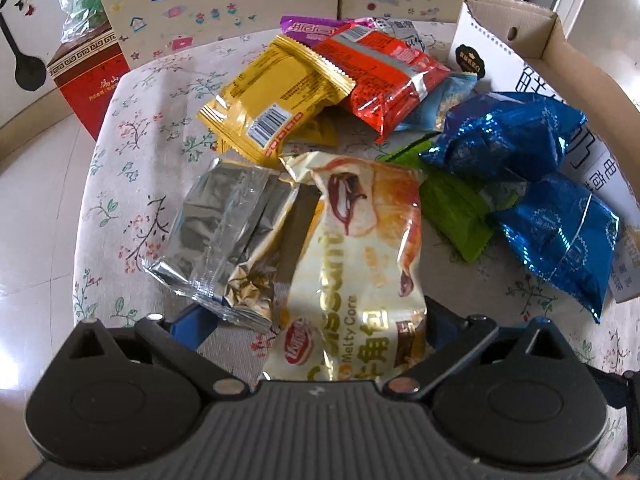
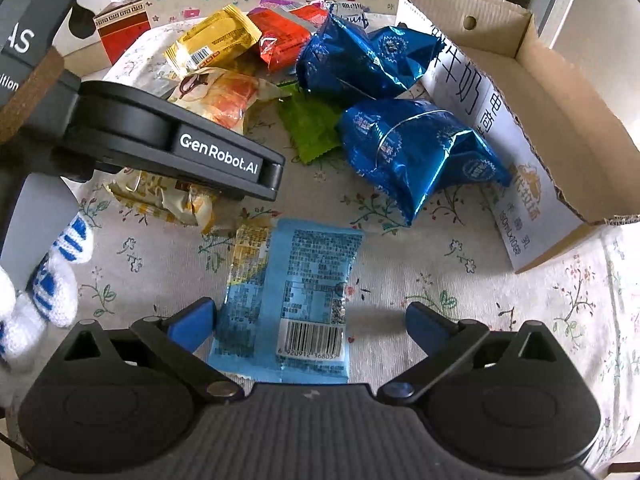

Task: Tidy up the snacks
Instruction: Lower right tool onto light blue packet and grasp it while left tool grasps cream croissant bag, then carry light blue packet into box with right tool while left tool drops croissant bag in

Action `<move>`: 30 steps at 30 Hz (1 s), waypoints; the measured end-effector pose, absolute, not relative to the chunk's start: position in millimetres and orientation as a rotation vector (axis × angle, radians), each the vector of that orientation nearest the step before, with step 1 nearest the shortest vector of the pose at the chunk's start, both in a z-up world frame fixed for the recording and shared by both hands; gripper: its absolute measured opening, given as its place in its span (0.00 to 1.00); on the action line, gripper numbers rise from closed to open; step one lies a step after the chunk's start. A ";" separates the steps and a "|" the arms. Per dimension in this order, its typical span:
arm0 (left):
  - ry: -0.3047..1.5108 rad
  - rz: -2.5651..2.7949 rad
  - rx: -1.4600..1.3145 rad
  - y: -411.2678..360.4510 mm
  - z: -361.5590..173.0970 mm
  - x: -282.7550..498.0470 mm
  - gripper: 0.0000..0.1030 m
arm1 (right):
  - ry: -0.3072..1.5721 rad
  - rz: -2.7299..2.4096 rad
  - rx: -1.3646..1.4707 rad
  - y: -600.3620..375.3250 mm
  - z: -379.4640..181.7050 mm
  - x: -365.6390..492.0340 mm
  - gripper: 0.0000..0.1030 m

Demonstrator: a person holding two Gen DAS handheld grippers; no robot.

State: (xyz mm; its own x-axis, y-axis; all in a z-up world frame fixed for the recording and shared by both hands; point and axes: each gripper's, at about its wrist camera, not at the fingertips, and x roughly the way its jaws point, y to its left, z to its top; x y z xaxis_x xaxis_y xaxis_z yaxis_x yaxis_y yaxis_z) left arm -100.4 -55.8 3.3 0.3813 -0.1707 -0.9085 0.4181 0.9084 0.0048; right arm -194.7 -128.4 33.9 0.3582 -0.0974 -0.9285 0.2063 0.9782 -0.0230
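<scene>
Snack packs lie heaped on a flowered tablecloth (image 2: 460, 280). My left gripper (image 1: 316, 320) points steeply down with its jaws wide open. A cream croissant pack (image 1: 360, 240) lies between its fingers, and a silver pack (image 1: 224, 220) covers the tip of the left one. My right gripper (image 2: 312, 322) stands wide open over a light-blue pack (image 2: 296, 292) that lies flat on the cloth, close to the left finger (image 2: 196, 320). In the right wrist view the left gripper's body (image 2: 180, 148) hangs over the croissant pack (image 2: 224, 100).
An open cardboard box (image 2: 540, 92) stands at the right, beside two blue foil packs (image 2: 408, 152). A green pack (image 1: 452, 208), a yellow pack (image 1: 276, 96), a red pack (image 1: 384, 76) and a purple one (image 1: 308, 28) lie further back. A red carton (image 1: 92, 76) stands at the left. A gloved hand (image 2: 52, 272) shows.
</scene>
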 end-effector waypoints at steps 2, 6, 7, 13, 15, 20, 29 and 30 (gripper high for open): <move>1.119 -0.390 0.260 -56.9 3.1 -100.4 1.00 | 1.187 -0.192 0.104 -128.6 34.2 -194.7 1.00; 1.119 -0.399 0.269 -56.9 4.4 -104.4 1.00 | 1.176 -0.182 0.102 -130.8 36.5 -196.5 0.95; 1.116 -0.406 0.271 -56.6 4.8 -105.4 0.97 | 1.170 -0.177 0.099 -131.3 37.3 -197.4 0.92; 1.068 -0.485 0.284 -56.3 13.9 -116.7 0.66 | 1.124 -0.150 0.081 -136.2 45.4 -204.4 0.61; 1.048 -0.502 0.305 -57.5 16.4 -121.6 0.61 | 1.117 -0.143 0.088 -139.6 47.4 -206.5 0.60; 1.036 -0.526 0.279 -50.2 19.2 -124.6 0.59 | 1.112 -0.125 0.167 -148.6 52.4 -209.3 0.58; 0.984 -0.554 0.235 -36.6 39.7 -131.8 0.58 | 1.070 -0.103 0.256 -156.4 65.5 -211.5 0.57; 0.975 -0.554 0.229 -35.5 42.3 -132.3 0.58 | 1.065 -0.102 0.261 -157.2 66.7 -211.4 0.57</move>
